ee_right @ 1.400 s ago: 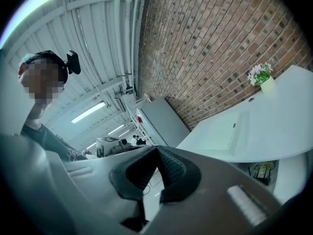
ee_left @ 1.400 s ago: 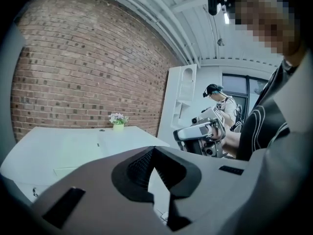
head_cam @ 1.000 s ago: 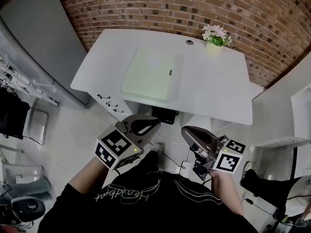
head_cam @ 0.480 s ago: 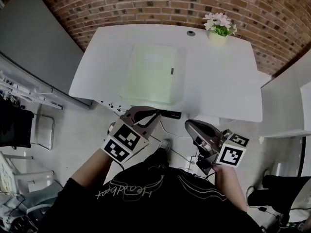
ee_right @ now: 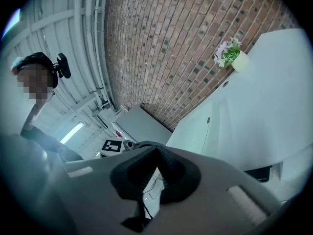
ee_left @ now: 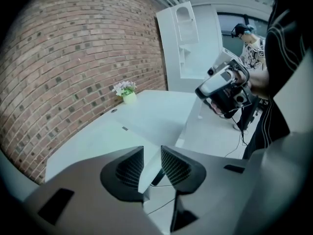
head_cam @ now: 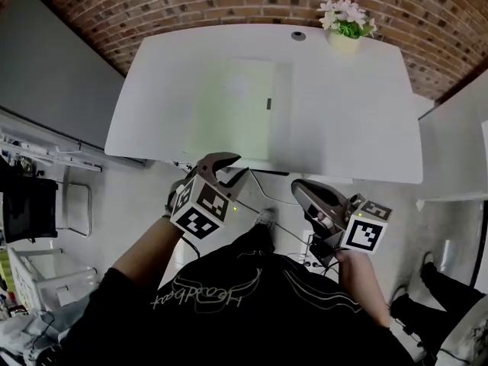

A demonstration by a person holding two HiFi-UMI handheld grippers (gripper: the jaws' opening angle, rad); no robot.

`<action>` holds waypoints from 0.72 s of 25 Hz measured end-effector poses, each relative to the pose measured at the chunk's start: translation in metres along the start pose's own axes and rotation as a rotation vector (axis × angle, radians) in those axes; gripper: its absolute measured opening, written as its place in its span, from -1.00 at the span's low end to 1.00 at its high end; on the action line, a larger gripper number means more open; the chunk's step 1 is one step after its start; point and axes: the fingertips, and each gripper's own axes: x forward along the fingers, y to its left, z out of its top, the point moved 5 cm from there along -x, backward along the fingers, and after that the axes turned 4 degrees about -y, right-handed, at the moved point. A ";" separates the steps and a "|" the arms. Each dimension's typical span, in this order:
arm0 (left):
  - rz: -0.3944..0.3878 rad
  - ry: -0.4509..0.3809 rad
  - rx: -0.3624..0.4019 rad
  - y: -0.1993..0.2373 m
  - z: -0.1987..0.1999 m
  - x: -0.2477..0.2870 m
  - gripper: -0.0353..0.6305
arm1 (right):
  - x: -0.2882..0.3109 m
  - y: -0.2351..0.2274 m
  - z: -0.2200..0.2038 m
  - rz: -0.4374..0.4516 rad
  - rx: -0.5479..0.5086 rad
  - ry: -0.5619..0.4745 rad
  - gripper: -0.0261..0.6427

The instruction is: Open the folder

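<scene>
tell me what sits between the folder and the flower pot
Nothing: bare white table between folder and flower pot, seen in the head view; a round hole sits just behind.

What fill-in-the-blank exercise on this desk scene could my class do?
The green folder on the white table is ___, not open.
The flower pot stands at the table's far ___ corner.
The wall behind the table is made of ___.
Missing words: closed; right; brick.

left gripper (head_cam: 231,168) nearer the table (head_cam: 343,113), empty jaws opening
</scene>
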 end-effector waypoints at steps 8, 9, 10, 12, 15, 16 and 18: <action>0.025 0.176 0.252 0.016 -0.025 0.039 -0.58 | 0.002 -0.022 -0.008 -0.033 0.038 0.019 -0.91; 0.027 0.192 0.290 0.016 -0.027 0.042 -0.59 | 0.003 -0.024 -0.009 -0.035 0.043 0.021 -0.91; 0.026 0.207 0.321 0.017 -0.029 0.045 -0.59 | 0.004 -0.026 -0.011 -0.035 0.049 0.023 -0.91; 0.018 0.233 0.366 0.018 -0.033 0.051 -0.59 | 0.005 -0.028 -0.013 -0.036 0.058 0.029 -0.91; 0.005 0.263 0.420 0.019 -0.038 0.057 -0.58 | 0.007 -0.032 -0.014 -0.041 0.067 0.036 -0.91; 0.003 0.272 0.440 0.019 -0.039 0.058 -0.59 | 0.007 -0.033 -0.015 -0.042 0.070 0.036 -0.91; 0.002 0.287 0.474 0.019 -0.042 0.061 -0.58 | 0.007 -0.035 -0.016 -0.045 0.076 0.036 -0.91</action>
